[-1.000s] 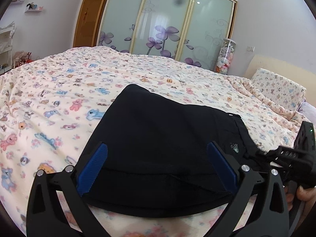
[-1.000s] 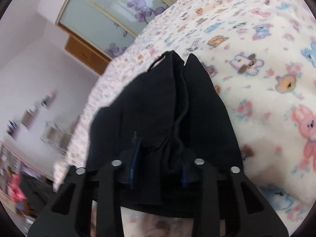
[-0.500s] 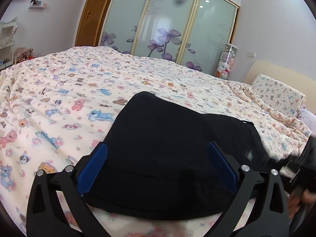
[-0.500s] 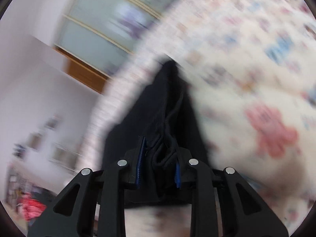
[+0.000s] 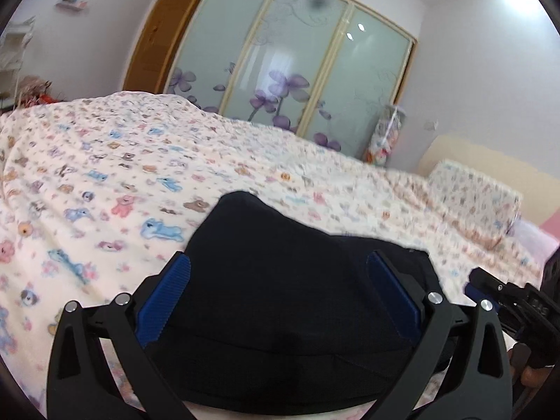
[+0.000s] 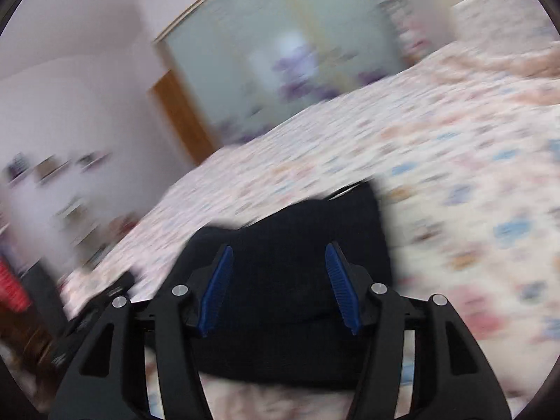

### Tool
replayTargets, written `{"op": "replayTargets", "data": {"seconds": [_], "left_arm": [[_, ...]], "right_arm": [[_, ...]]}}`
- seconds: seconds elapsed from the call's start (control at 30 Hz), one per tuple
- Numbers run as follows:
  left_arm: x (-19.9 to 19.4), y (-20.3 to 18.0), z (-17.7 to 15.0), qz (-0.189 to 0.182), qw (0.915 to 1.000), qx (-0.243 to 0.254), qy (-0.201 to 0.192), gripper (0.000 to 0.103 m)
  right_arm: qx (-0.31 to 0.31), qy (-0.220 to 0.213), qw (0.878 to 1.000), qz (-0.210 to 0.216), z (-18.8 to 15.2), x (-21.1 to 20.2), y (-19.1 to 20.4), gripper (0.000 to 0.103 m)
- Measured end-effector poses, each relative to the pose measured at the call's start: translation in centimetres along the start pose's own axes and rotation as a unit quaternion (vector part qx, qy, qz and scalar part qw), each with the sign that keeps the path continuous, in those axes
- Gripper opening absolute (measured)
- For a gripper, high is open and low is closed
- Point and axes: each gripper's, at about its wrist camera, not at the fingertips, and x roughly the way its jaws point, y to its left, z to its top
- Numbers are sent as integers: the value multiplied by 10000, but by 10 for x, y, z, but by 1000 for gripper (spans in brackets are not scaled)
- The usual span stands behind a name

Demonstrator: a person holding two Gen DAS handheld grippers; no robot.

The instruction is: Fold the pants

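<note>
- Now the black pants (image 5: 280, 301) lie folded into a compact bundle on the bed (image 5: 105, 161), whose cover is printed with small cartoon animals.
- Seen from the left wrist camera, the left claw (image 5: 278, 295) hangs over the bundle with its jaws spread wide; the blue pads (image 5: 162, 297) sit at 9 and 3 o'clock of the cloth and do not press on it.
- Toward 3 o'clock in that view, the right claw (image 5: 497, 290) shows as a dark frame at the bundle's far end, with part of a hand (image 5: 528, 367) below it.
- Seen from the right wrist camera, which is heavily blurred, the right claw (image 6: 278, 288) has just been opening: its jaws stand apart, the pants (image 6: 297, 280) lie beyond and below them, and the blue pads (image 6: 215, 290) grip nothing.
- At 12 o'clock behind the bed stands a wardrobe (image 5: 290, 70) with frosted sliding doors bearing purple flowers, and a wooden door (image 5: 154, 42) is at 11 o'clock.
- A pillow (image 5: 472, 203) in the same print rests at 2 o'clock against a pale headboard (image 5: 490, 154).
</note>
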Motion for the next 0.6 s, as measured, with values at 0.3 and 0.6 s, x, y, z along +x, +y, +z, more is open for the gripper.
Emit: {"op": "replayTargets", "data": {"seconds": [0.3,0.6], "left_arm": [[56,-1,-22,522,9849,181,1640,101],[56,-3,-21,604,9845,256,1629,101]], "right_arm": [[683,484,9959,-336,4,23,-29,66],[1009,789,9868,992,65,114,-3,86]]}}
